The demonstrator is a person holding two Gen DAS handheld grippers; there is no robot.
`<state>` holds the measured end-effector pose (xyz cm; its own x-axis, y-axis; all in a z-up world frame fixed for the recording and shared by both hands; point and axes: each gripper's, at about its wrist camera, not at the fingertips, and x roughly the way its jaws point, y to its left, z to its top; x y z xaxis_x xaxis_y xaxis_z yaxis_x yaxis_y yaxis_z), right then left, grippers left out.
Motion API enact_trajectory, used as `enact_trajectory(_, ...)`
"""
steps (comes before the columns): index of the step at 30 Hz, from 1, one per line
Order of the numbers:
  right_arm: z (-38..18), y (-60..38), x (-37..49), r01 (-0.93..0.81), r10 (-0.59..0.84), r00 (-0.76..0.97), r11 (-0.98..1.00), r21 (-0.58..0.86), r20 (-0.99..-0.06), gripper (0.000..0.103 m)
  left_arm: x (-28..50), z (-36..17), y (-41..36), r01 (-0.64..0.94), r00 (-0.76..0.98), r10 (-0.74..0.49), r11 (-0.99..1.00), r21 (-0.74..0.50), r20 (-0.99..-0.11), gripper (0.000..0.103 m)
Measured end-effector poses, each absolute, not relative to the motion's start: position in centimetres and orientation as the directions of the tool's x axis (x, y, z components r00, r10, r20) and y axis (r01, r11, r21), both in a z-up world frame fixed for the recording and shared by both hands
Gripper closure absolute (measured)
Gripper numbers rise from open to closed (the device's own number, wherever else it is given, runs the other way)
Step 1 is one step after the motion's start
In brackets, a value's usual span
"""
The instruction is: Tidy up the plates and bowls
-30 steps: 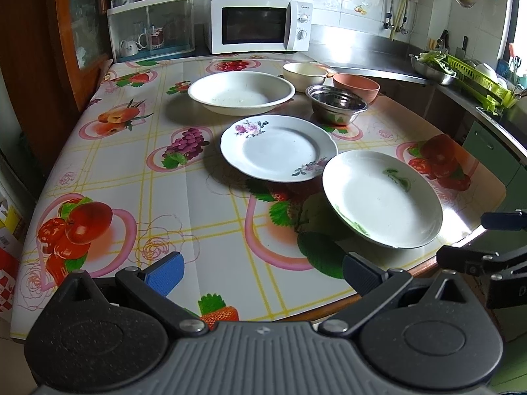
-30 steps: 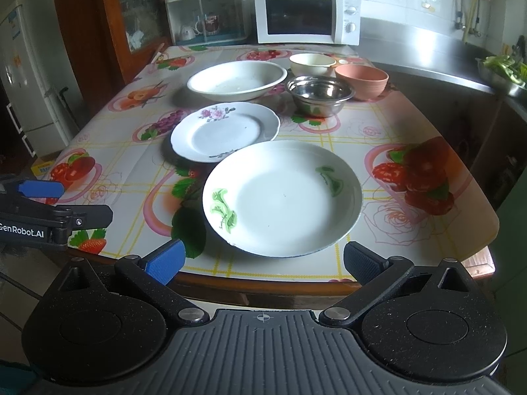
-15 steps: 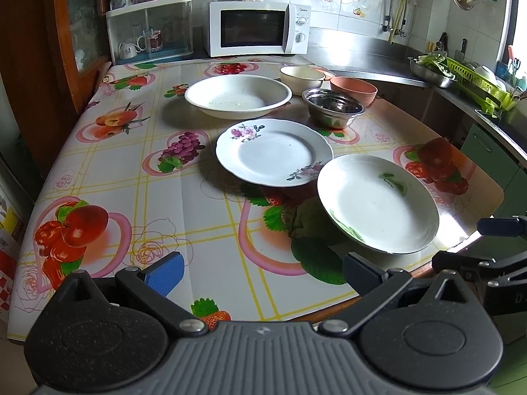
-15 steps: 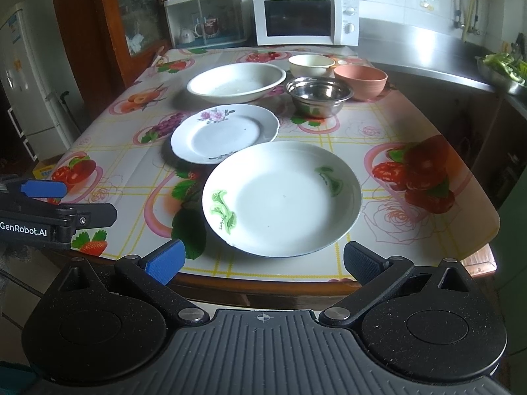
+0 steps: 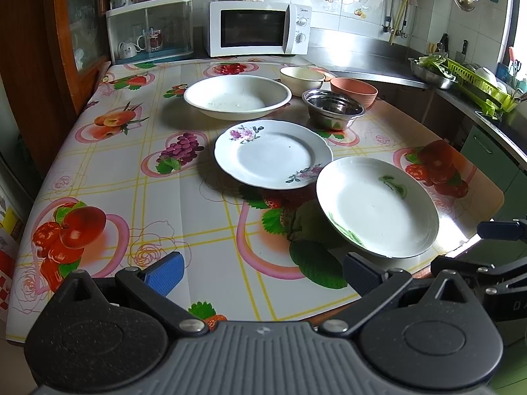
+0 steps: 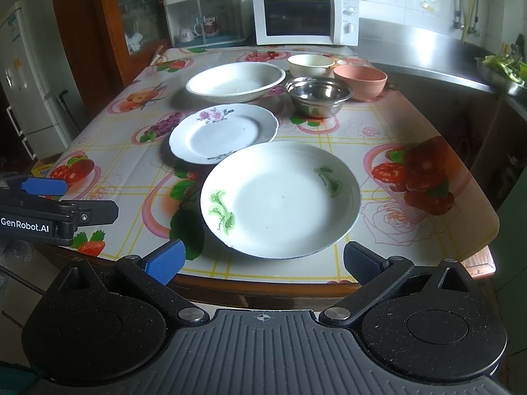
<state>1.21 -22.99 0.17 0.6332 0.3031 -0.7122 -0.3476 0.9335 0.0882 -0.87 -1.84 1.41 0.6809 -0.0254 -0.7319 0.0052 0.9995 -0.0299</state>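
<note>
Six pieces of crockery sit on the fruit-print table (image 6: 428,125), none yet stacked: a green-leaf plate (image 6: 280,200) at the near edge, a floral plate (image 6: 224,131) just behind it to the left, a wide white basin (image 6: 235,80) beyond that, and a steel bowl (image 6: 318,95), a terracotta bowl (image 6: 360,80) and a cream bowl (image 6: 311,64) clustered at the far right, in front of the microwave (image 6: 304,18). Over the last second little has changed: the left gripper (image 5: 262,271) has drifted slightly, so the dishes sit a touch lower and further left in its view, while the right wrist view is almost identical to before. Neither tool has closed in on a dish. The left gripper's jaws stand wide apart and empty above the near table edge; the right gripper (image 6: 262,260) is likewise spread open with nothing between its fingers, lined up on the near rim of the green-leaf plate. This looks like the very start of the task, with both tools poised before a first pick. The green-leaf plate, being closest to the right gripper, seems the likely first grasp, and its shallow glazed rim may be slippery.
</note>
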Motion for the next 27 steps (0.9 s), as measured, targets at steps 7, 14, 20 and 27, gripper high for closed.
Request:
enact_trajectory(7,0.0,-22.9,1.8,-0.352,0.307,0.624,0.931,0.093,-0.719,0.0,-0.5,1.1,-1.9,0.006,0.671,-0.027,0.999,-0.031,-0.741,0.0)
enact_trajectory(14,-0.1,-22.9,2.5,-0.353,0.316,0.614,0.93,0.107,-0.723,0.0,0.2,0.8,-1.9,0.007,0.661,-0.029,0.999,-0.032,-0.75,0.0)
enact_trajectory(20,-0.2,-23.0,3.1,-0.352,0.317,0.608,0.93,0.111,-0.728,0.0,0.9,0.6,-1.9,0.008,0.655,-0.031,0.999,-0.034,-0.755,0.0)
enact_trajectory(27,-0.3,-23.0,3.9,-0.356,0.323,0.602,0.927,0.116,-0.731,0.0,1.9,0.6,-1.9,0.011,0.647,-0.034,0.999,-0.035,-0.762,0.0)
